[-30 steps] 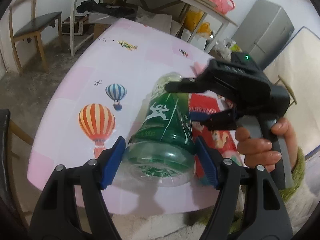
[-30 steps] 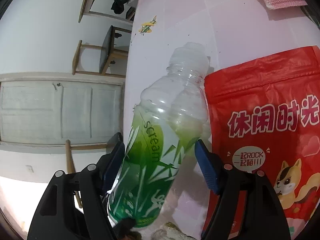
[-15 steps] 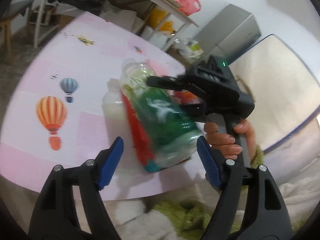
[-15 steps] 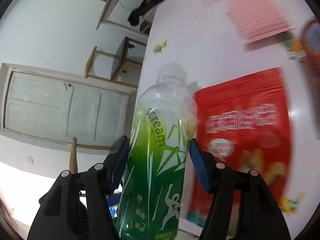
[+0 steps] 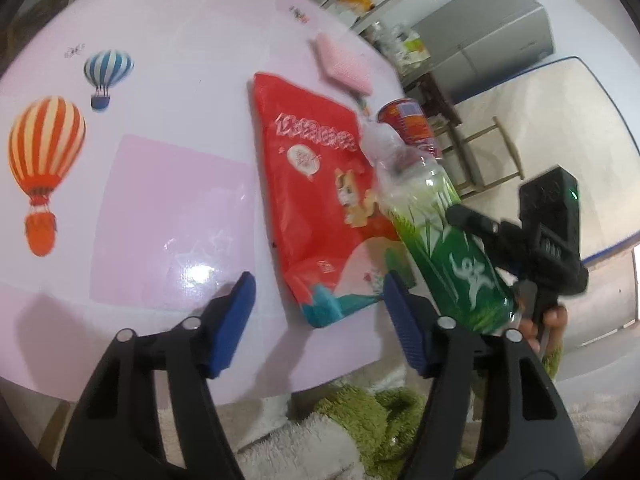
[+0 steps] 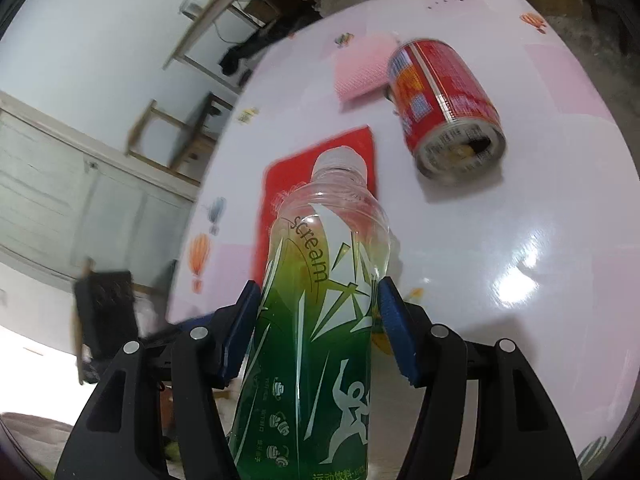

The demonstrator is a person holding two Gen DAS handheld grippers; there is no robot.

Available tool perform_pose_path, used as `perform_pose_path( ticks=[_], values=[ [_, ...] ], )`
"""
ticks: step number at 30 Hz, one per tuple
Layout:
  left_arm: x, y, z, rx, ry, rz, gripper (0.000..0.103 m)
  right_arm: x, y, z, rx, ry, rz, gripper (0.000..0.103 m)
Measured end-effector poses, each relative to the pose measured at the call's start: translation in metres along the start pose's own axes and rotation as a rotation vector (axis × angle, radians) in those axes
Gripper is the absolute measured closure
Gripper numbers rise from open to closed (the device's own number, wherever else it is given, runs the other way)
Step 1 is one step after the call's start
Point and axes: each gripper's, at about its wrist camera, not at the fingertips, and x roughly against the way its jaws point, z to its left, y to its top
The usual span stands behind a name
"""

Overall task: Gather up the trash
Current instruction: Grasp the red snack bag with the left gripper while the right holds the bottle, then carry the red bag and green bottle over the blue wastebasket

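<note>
A green "scream" bottle (image 6: 316, 320) with a white cap is held clear of the table, my right gripper (image 6: 318, 326) shut on its middle. In the left wrist view the bottle (image 5: 452, 256) and the right gripper (image 5: 480, 240) sit at the right. A red snack bag (image 5: 316, 184) lies flat on the pink table (image 5: 160, 200). Its near end shows between the blue pads of my left gripper (image 5: 318, 320), whose jaws are closing without touching it. A red can (image 6: 444, 112) lies on its side beyond the bag (image 6: 288, 176).
A pink sponge (image 5: 340, 64) lies near the can (image 5: 408, 124) at the table's far side. The near table edge runs just under my left gripper, with green fuzzy fabric (image 5: 360, 412) below. A grey fridge (image 5: 488, 40) and wooden stools stand beyond.
The bottle has left my left gripper's jaws and gone right and up, gripped by the right gripper. My left gripper has tipped down over the red bag's near end.
</note>
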Motion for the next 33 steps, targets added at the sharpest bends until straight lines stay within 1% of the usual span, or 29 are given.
perform_pose_path(
  ticks=[2, 3, 4, 6, 7, 11, 14, 16, 17, 18, 22, 26, 30, 33],
  values=[
    [-0.005, 0.001, 0.004, 0.017, 0.015, 0.006, 0.048, -0.003, -0.003, -0.004, 0.007, -0.002, -0.006, 0.044],
    [-0.005, 0.003, 0.004, 0.024, 0.014, 0.002, 0.05, -0.005, -0.004, -0.006, 0.01, -0.01, -0.01, 0.044],
    [-0.007, 0.004, 0.004, 0.032, 0.012, -0.001, 0.051, -0.007, -0.005, -0.008, 0.009, -0.01, -0.011, 0.044],
    [-0.01, 0.006, 0.004, 0.045, -0.003, 0.001, 0.052, -0.008, -0.006, -0.014, -0.004, 0.013, -0.02, 0.044],
    [-0.009, 0.006, 0.004, 0.053, -0.017, 0.007, 0.053, -0.008, -0.006, -0.017, -0.009, 0.025, -0.021, 0.044],
    [-0.019, 0.005, 0.008, 0.11, -0.125, 0.037, 0.055, -0.009, -0.005, -0.018, 0.001, 0.034, -0.02, 0.044],
    [-0.027, 0.011, 0.011, 0.139, -0.162, 0.036, 0.057, -0.01, -0.006, -0.014, 0.018, 0.028, -0.023, 0.044],
    [-0.032, 0.015, 0.011, 0.143, -0.161, 0.025, 0.064, -0.01, -0.007, -0.014, 0.024, 0.03, -0.024, 0.044],
    [-0.033, 0.017, 0.01, 0.145, -0.158, 0.023, 0.066, -0.01, -0.007, -0.014, 0.025, 0.032, -0.024, 0.044],
    [-0.034, 0.019, 0.009, 0.145, -0.152, 0.023, 0.071, -0.01, -0.007, -0.014, 0.028, 0.032, -0.023, 0.044],
    [-0.045, 0.023, 0.002, 0.135, -0.111, 0.025, 0.094, -0.011, -0.007, -0.012, 0.029, 0.025, -0.024, 0.045],
    [-0.034, 0.021, -0.003, 0.119, -0.121, -0.014, 0.099, -0.005, -0.009, -0.015, 0.004, 0.047, -0.041, 0.046],
    [-0.008, 0.017, -0.015, 0.059, -0.094, -0.083, 0.102, 0.012, -0.013, -0.02, -0.034, 0.128, -0.077, 0.046],
    [0.017, 0.014, -0.025, 0.014, -0.085, -0.133, 0.102, 0.027, -0.015, -0.021, -0.049, 0.164, -0.114, 0.046]
  ],
)
